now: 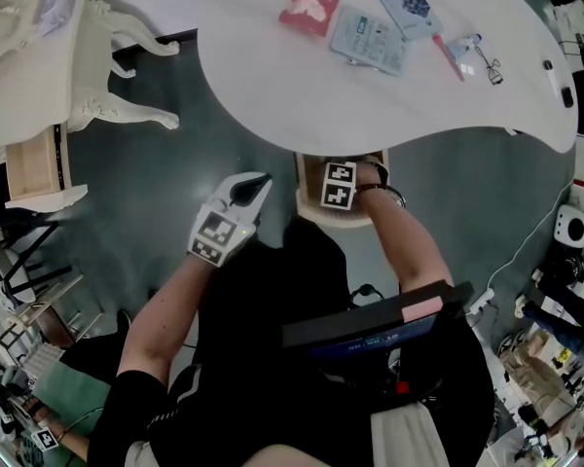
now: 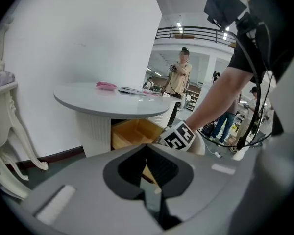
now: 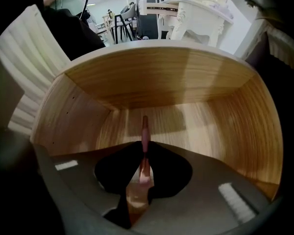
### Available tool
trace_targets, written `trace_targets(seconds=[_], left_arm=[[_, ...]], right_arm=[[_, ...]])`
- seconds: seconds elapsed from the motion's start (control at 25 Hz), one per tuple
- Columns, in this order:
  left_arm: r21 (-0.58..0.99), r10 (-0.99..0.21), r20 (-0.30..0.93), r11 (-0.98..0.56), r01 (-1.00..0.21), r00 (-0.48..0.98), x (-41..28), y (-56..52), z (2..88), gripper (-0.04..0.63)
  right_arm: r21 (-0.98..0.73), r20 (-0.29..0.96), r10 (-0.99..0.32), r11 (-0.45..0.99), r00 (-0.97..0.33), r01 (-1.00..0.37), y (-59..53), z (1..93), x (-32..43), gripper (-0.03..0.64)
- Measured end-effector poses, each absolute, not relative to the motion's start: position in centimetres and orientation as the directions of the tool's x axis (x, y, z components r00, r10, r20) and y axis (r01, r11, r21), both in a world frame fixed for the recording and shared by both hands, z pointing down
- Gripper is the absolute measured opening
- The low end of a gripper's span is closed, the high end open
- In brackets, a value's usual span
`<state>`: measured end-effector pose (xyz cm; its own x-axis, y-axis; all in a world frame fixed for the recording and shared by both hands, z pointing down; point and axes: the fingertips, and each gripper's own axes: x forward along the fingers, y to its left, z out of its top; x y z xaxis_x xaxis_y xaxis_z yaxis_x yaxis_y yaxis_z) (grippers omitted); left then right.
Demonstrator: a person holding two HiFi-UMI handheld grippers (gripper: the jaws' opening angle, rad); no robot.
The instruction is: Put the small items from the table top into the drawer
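Note:
The round white table [image 1: 263,95] carries a red packet [image 1: 309,10], a grey-blue packet [image 1: 368,39], a blue card [image 1: 407,6], a thin pen [image 1: 448,56] and a small metal tool [image 1: 489,63]. Below its near edge the wooden drawer [image 1: 308,214] stands pulled out. My right gripper [image 1: 338,177] reaches into the drawer [image 3: 161,77] and is shut on a thin pink stick [image 3: 145,129] that points at the back wall. My left gripper [image 1: 256,183] hovers left of the drawer [image 2: 130,131], shut with nothing in it [image 2: 147,148].
An ornate white dresser [image 1: 88,56] stands to the left of the table. Cables, bags and small devices [image 1: 565,232] crowd the floor at the right. A person [image 2: 180,77] stands far behind the table.

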<state>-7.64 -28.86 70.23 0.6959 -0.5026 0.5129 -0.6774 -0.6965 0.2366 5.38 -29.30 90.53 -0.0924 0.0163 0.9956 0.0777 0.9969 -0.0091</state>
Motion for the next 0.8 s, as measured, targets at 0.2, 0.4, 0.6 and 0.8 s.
trace_targets(seconds=[0.2,0.4,0.6,0.8], left_arm=[[0.232,-0.502,0.514,-0.699,-0.676,0.696,-7.7,-28.7,69.9,0.0],[0.225,-0.504,0.514,-0.702,-0.676,0.694,-7.8,-28.8,69.1,0.0],[0.212,-0.514,0.504,-0.706,-0.676,0.694,-7.7,-28.9,67.7,0.0],[0.205,-0.515,0.492,-0.716,-0.668,0.702,-7.1,-28.7,66.0,0.0]], right_arm=[[-0.013,0.995,0.015,1.0,-0.1,0.026,-29.8,90.4,5.4,0.089],[0.015,0.994,-0.012,1.0,-0.111,0.021,-30.1,89.6,5.4,0.091],[0.031,0.988,-0.028,0.999,-0.149,0.015,-30.2,87.8,5.0,0.086],[0.036,0.982,-0.03,0.999,-0.186,0.031,-29.6,85.4,4.5,0.051]])
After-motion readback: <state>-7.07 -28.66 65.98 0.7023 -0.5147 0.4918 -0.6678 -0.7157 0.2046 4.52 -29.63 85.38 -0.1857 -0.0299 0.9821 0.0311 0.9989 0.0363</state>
